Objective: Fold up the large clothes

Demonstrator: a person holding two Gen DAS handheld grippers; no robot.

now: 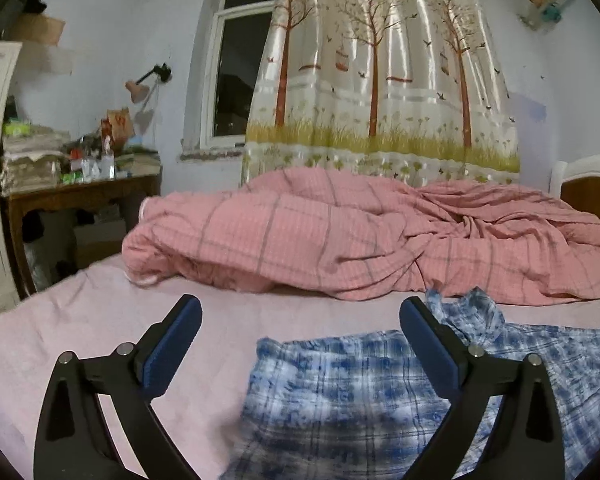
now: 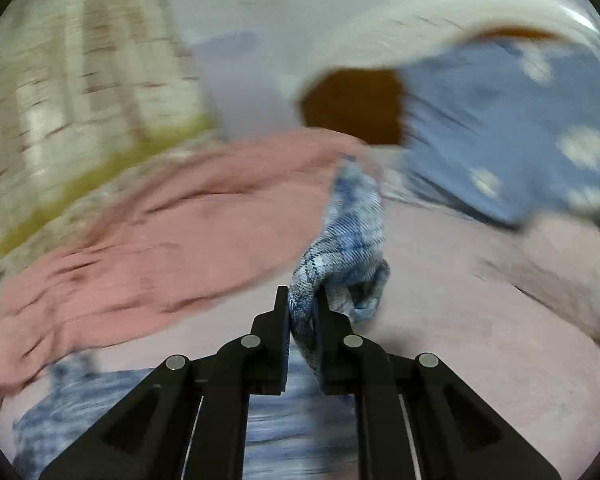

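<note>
Shirt [image 1: 340,396] fabric, blue-and-white plaid, lies on the pink bedsheet [image 1: 100,328] under your left gripper [image 1: 300,320], whose fingers are spread wide with nothing between them. Your right gripper [image 2: 302,300] is pinched tight on a bunched fold of that shirt. Ahead of both lies a rumpled pink quilt [image 1: 380,232]; the right view is blurred.

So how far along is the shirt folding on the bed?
Early on. Done: the blue plaid shirt is spread on the bed, though rumpled, with no neat fold visible. In hand: the right gripper has its jaws shut on a bunch of shirt fabric, lifted off the bed; that view is blurred. The left gripper is open above the shirt, holding nothing. Left: all the folds.
</note>
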